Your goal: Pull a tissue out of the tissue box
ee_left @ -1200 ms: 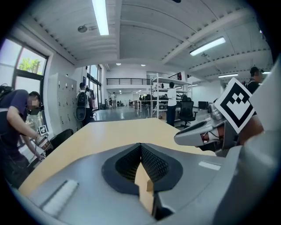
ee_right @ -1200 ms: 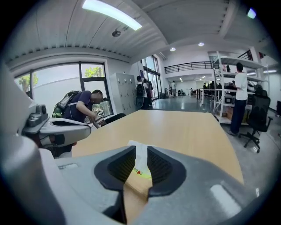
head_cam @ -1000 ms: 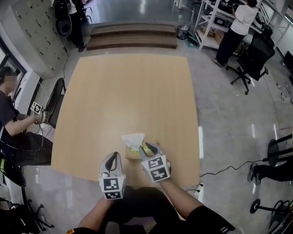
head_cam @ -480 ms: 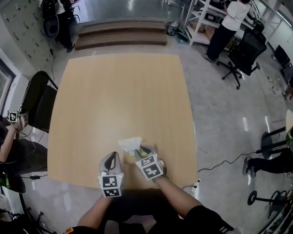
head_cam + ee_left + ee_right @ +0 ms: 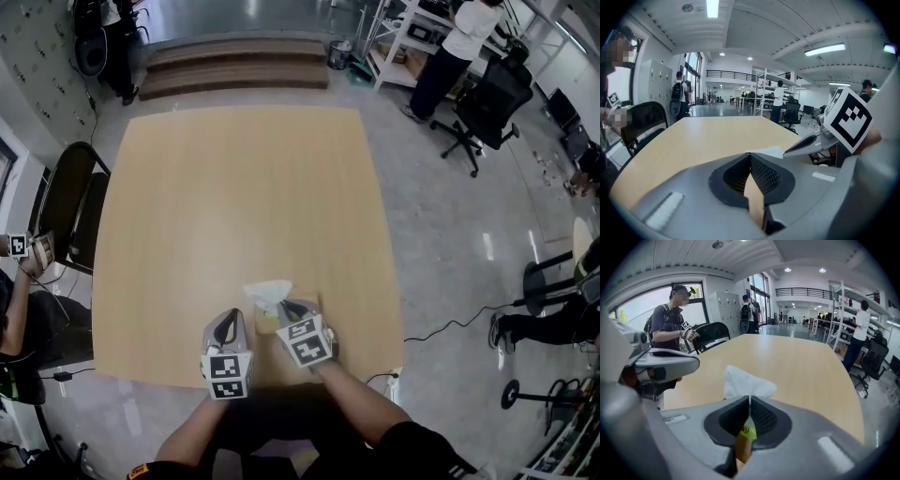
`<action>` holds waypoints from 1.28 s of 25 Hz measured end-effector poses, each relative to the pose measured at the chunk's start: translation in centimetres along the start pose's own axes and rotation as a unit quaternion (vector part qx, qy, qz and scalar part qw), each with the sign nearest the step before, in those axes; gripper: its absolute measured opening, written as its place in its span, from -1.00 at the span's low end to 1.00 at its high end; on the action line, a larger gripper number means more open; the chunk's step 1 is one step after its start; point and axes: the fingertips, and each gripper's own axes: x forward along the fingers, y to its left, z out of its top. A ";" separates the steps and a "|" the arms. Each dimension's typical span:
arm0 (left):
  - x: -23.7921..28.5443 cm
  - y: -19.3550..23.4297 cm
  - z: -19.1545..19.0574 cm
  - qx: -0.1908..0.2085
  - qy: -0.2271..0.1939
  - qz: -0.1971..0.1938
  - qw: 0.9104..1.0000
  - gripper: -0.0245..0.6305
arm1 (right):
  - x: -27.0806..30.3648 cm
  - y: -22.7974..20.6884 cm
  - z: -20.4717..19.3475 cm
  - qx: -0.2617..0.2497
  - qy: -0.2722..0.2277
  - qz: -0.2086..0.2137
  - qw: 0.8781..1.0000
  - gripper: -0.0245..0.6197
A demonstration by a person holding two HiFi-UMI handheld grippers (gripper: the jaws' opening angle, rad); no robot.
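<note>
Tissue box [image 5: 267, 322] sits at the 6 o'clock edge of the table [image 5: 234, 187], with the tissue [image 5: 269, 292] poking up out of it. The right gripper [image 5: 749, 398] looks clamped on the tissue's bottom edge, a thin pinch. The left gripper [image 5: 750, 155] is clenched on nothing, off at the box's 8 o'clock and not holding it down. My worry is that a pull lifts the whole box or drags it off the edge. The tissue could also tear or slip out.
</note>
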 end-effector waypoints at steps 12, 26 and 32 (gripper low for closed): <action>-0.6 -1.2 2.8 -0.006 -0.029 -0.028 0.999 -0.87 | -3.7 -1.9 3.1 0.042 -0.077 -0.043 0.995 -0.92; -2.6 -4.0 7.5 -0.002 -0.093 -0.042 0.995 -0.87 | -11.4 -5.6 7.8 0.072 -0.190 -0.078 0.976 -0.92; -3.4 -5.9 8.3 0.001 -0.105 -0.045 0.993 -0.87 | -13.3 -5.3 7.9 0.075 -0.212 -0.065 0.972 -0.92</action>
